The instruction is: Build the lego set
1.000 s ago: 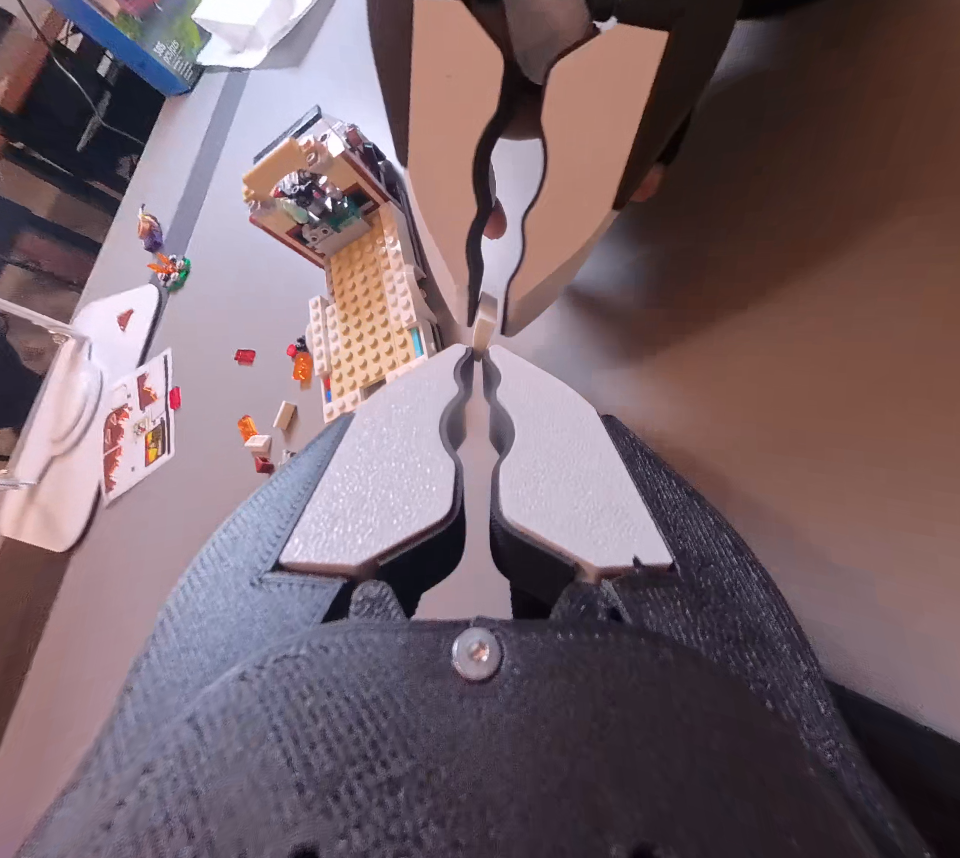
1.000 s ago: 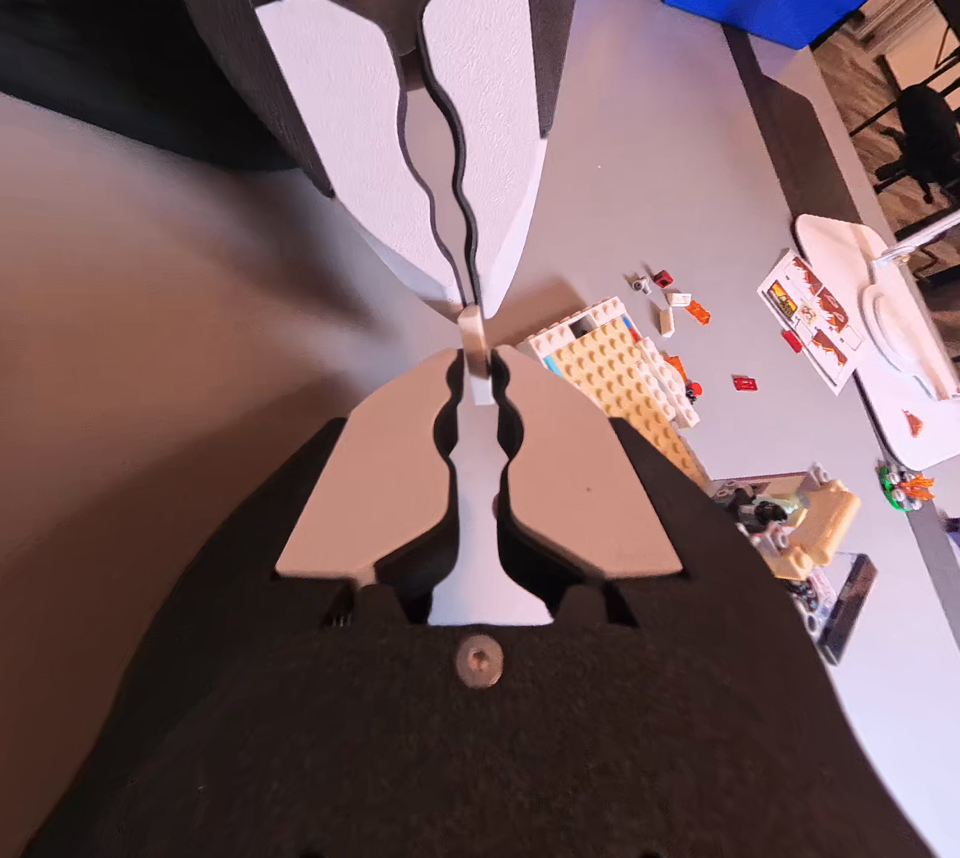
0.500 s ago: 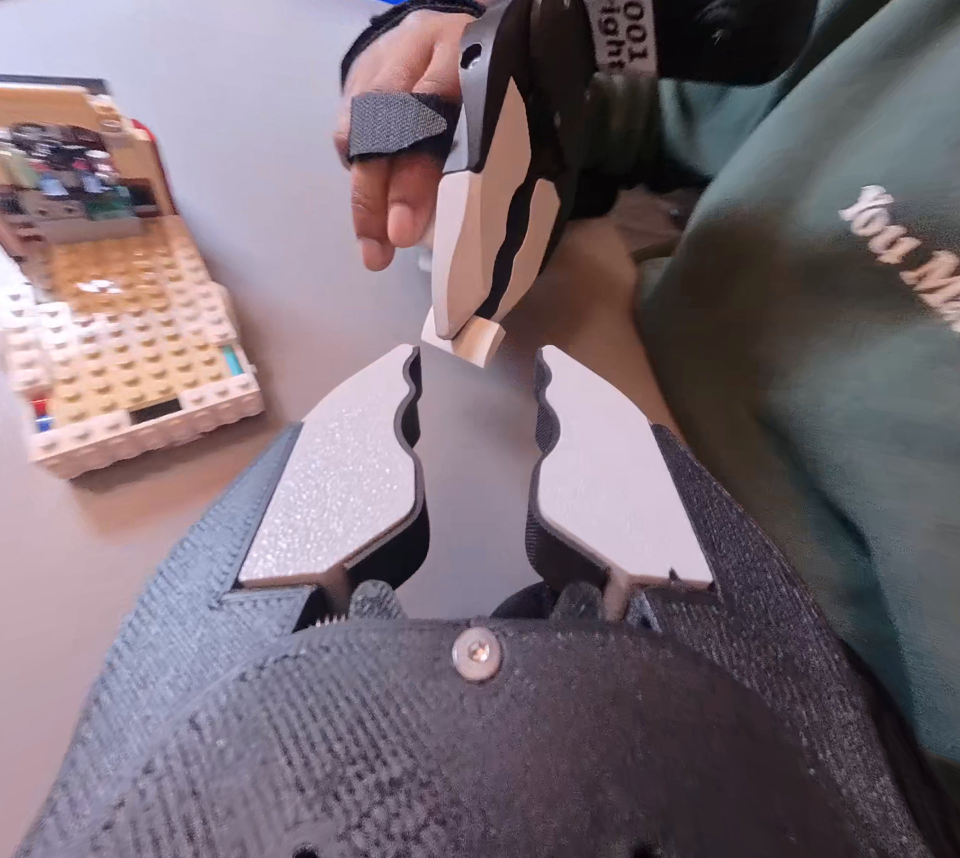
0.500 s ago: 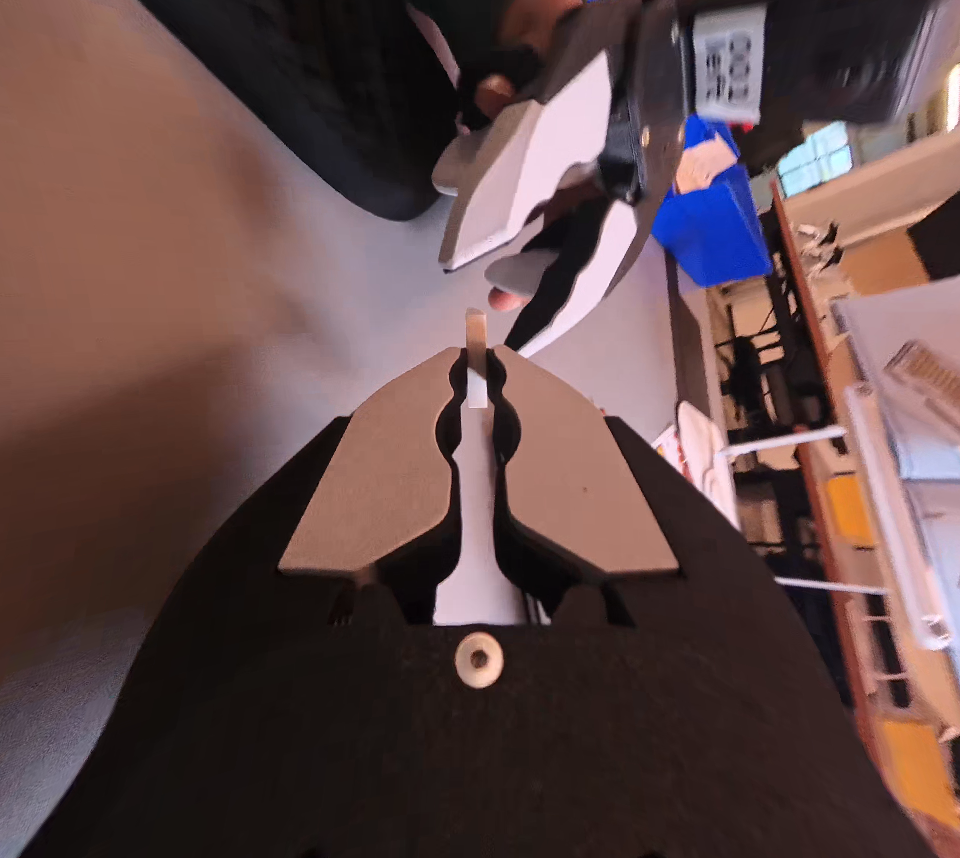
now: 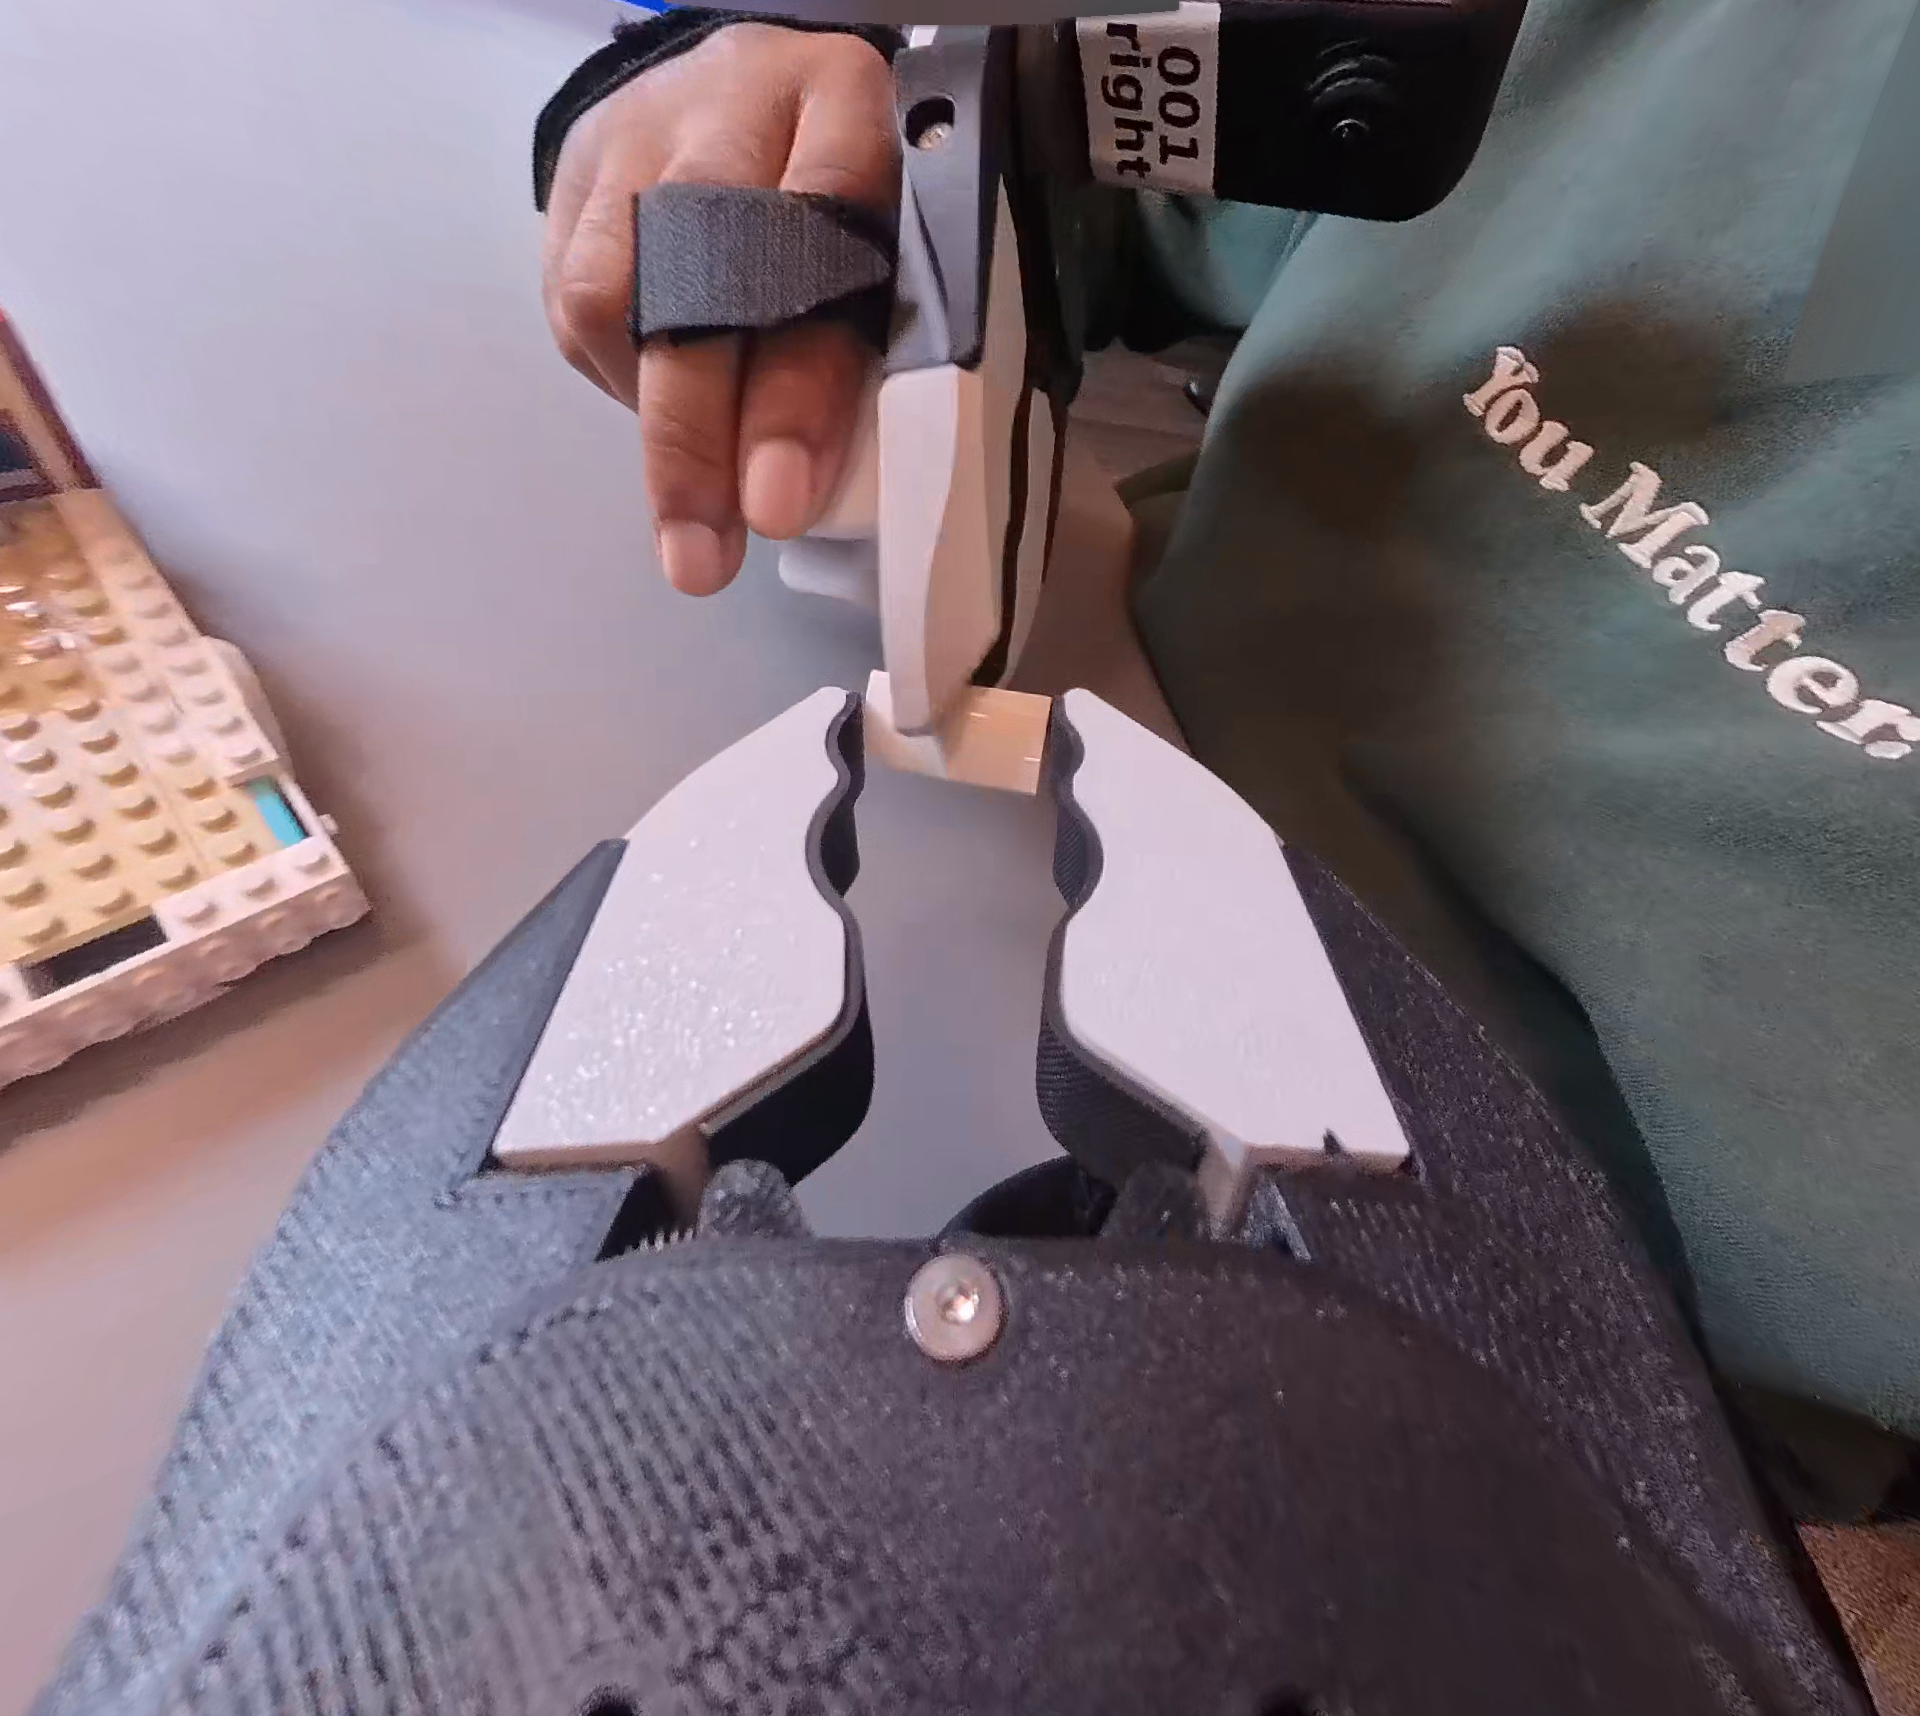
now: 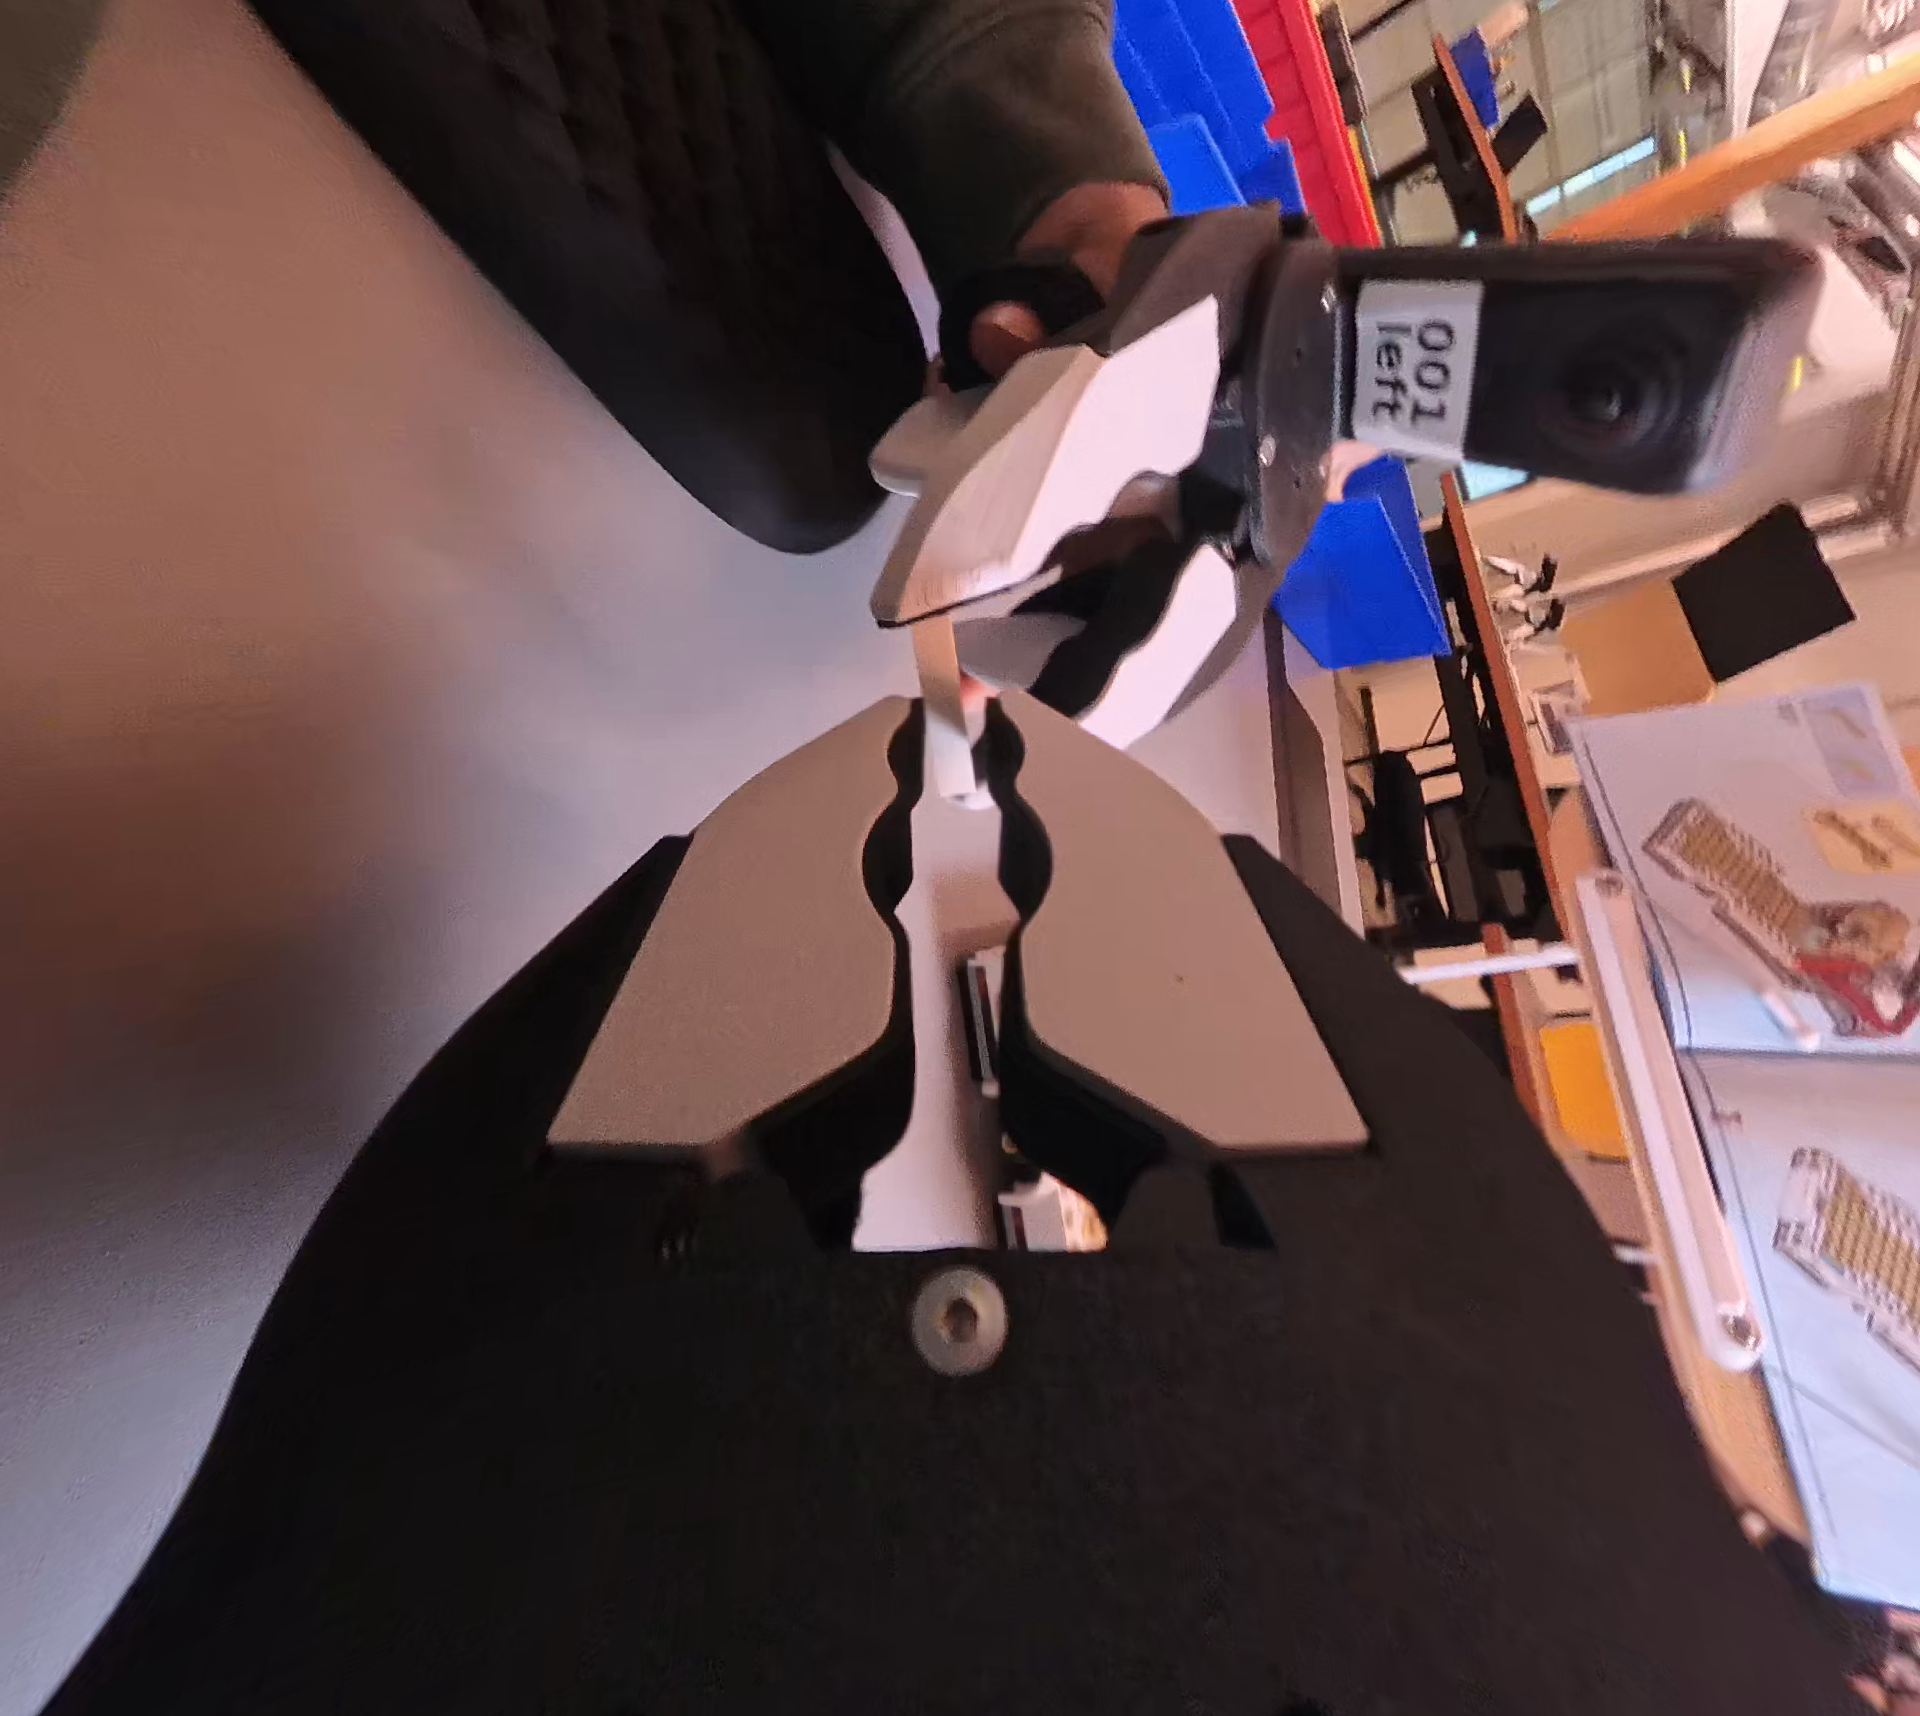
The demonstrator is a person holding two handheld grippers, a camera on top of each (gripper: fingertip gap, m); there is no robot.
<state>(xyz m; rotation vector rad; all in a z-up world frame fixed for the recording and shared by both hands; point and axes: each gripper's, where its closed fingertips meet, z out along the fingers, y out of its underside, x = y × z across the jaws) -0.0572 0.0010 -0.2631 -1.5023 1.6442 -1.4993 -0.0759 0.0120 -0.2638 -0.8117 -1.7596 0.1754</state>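
Note:
A small flat tan Lego plate (image 5: 992,747) hangs in the air between both grippers. My right gripper (image 6: 951,716) is shut on it; the plate (image 6: 945,731) shows edge-on between its tips. In the left wrist view the right gripper (image 5: 940,700) comes down from above and pinches the plate. My left gripper (image 5: 956,716) has its jaws against the plate's two ends. It also shows in the right wrist view (image 6: 997,638). The part-built tan and white Lego base (image 5: 156,783) lies on the grey table (image 5: 312,212) to the left.
A person's hand (image 5: 727,264) with a black strap holds the right gripper. A green sweatshirt (image 5: 1558,523) fills the right side. Blue bins (image 6: 1351,596) and an open instruction booklet (image 6: 1766,939) stand at the right in the right wrist view. The grippers are tip to tip, or close to it.
One second ago both grippers pinched the plate tip to tip. The left let go, opened and turned. Now its jaws have narrowed onto the plate's ends while the right still holds it.

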